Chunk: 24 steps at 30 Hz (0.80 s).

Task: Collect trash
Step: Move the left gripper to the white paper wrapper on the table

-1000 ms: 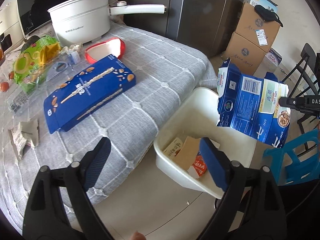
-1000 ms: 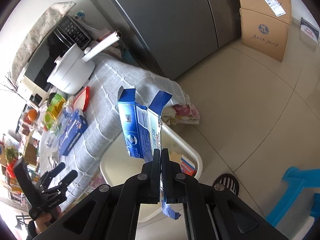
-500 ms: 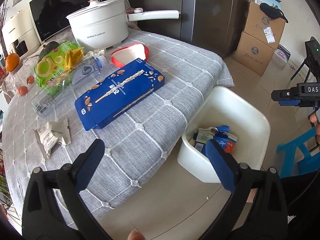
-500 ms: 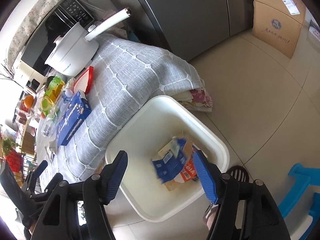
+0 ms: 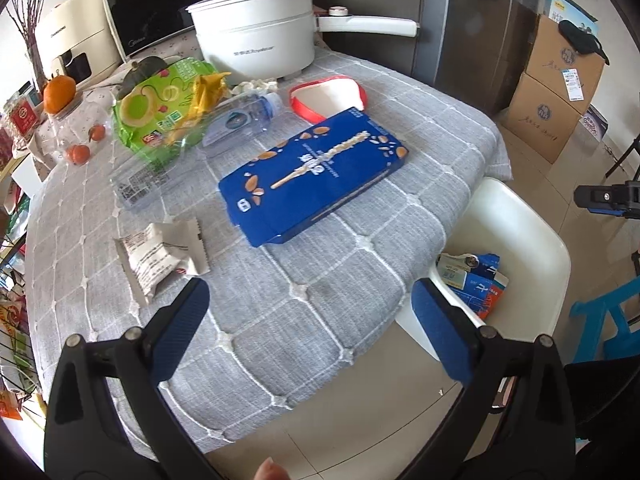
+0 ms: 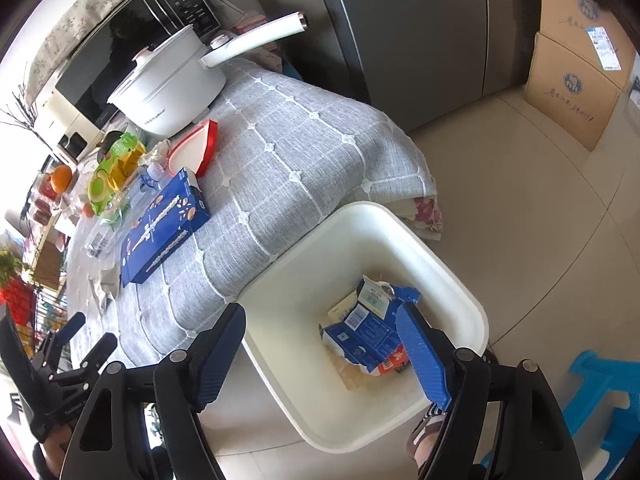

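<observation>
My right claw [image 6: 322, 354] has just been opening and now stands spread and empty above the white bin [image 6: 452, 268], nothing between its pads. My left claw [image 5: 308, 330] is spread wide too, holding nothing, over the near edge of the grey-clothed worktop [image 5: 328, 264]. The torn, crumpled blue carton [image 6: 366, 338] lies in the bin below my right claw; a flat blue box [image 5: 314, 174] lies on the worktop beyond my left claw.
</observation>
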{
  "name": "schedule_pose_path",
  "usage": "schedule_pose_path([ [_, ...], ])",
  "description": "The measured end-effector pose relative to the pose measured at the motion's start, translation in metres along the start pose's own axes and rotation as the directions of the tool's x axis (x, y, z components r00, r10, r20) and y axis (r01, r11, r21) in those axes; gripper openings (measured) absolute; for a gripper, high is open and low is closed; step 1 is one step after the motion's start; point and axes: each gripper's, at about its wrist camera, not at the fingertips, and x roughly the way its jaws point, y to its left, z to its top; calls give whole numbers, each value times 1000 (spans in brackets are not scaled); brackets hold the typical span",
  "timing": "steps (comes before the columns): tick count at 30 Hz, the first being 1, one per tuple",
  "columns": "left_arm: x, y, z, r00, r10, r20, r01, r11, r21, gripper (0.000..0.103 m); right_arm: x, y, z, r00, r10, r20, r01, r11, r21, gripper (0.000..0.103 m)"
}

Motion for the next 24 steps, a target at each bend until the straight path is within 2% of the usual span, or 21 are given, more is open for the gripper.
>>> schedule_pose_path([
  [7, 26, 59, 6, 995, 77, -57, -84, 987, -139, 101, 7, 26, 2, 1000, 0, -6, 0, 999, -45, 83],
  [10, 37, 87, 12, 994, 77, -78, -94, 965, -244, 101, 11, 33, 3, 1000, 3, -14, -4, 999, -49, 83],
  [14, 50, 115, 14, 995, 47, -91, -78, 922, -378, 100, 15, 40, 3, 1000, 4, -23, -5, 999, -49, 83],
  [16, 56, 122, 15, 995, 38, -96, -75, 906, -417, 96, 18, 43, 4, 1000, 4, -26, -5, 999, -52, 83],
  [19, 67, 125, 16, 993, 38, -111, -82, 899, -430, 87, 22, 49, 6, 1000, -1, -31, 0, 998, -64, 83],
  [24, 86, 131, 11, 986, 55, -156, -117, 897, -426, 63, 29, 64, 8, 999, -21, -33, 18, 995, -103, 83],
])
